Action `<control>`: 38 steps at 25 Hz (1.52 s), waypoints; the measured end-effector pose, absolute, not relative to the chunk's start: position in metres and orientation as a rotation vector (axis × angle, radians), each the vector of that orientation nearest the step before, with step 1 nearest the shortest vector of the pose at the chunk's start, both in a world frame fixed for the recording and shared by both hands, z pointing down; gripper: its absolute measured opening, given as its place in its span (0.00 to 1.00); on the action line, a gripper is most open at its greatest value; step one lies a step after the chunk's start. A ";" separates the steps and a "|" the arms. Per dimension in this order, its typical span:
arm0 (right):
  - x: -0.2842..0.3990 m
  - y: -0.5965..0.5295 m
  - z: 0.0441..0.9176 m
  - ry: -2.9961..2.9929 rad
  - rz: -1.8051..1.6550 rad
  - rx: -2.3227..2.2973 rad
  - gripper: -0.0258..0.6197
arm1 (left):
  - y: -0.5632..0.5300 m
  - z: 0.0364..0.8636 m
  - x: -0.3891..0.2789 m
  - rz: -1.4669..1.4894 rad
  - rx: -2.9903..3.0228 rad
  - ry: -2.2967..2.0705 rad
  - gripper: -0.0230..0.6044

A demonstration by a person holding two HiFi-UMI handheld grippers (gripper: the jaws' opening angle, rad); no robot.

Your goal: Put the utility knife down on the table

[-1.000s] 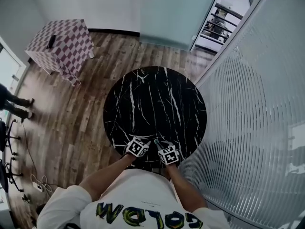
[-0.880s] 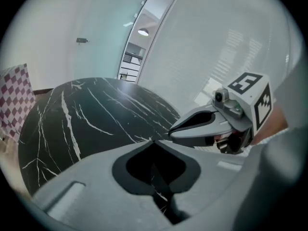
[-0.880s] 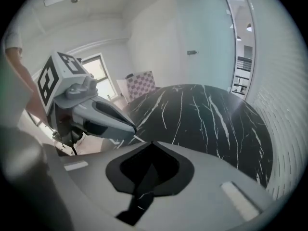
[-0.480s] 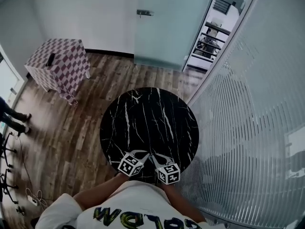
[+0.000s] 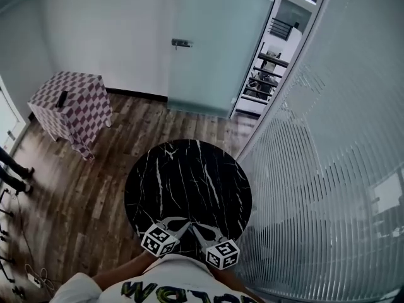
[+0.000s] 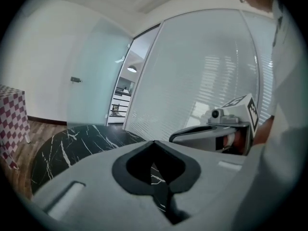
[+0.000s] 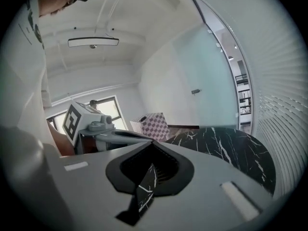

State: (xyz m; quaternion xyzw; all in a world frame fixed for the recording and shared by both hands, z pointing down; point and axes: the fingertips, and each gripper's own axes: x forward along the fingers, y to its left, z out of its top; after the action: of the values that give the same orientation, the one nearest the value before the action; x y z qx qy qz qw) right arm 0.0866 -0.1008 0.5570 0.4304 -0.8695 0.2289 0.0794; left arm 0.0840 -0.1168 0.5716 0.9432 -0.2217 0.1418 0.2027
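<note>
Now left gripper [image 5: 180,223] and right gripper [image 5: 199,228] are rising off the black marble table [image 5: 189,172], jaws together, empty; utility knife seemingly released, though nowhere visible.

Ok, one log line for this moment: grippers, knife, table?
left gripper: shut, empty | right gripper: shut, empty | utility knife: not in view | table: round, black marble

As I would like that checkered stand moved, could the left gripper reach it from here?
Probably not. The left gripper hangs at the near edge of the table, while the checkered stand sits far across the wood floor.
</note>
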 end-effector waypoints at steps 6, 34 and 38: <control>0.086 -0.086 0.524 -2.658 0.631 1.297 0.04 | -0.109 0.535 0.079 0.322 2.677 -0.643 0.04; 0.082 -0.045 0.442 -2.737 0.343 1.456 0.04 | -0.067 0.449 0.068 0.185 2.867 -0.622 0.04; 0.079 -0.042 0.443 -2.729 0.341 1.458 0.04 | -0.066 0.447 0.063 0.181 2.861 -0.638 0.04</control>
State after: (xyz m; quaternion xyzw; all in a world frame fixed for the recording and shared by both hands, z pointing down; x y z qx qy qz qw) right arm 0.0794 -0.0424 0.4429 0.4684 -0.8766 0.1096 0.0145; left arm 0.0633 -0.0663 0.4466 0.9690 -0.2161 0.0613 0.1024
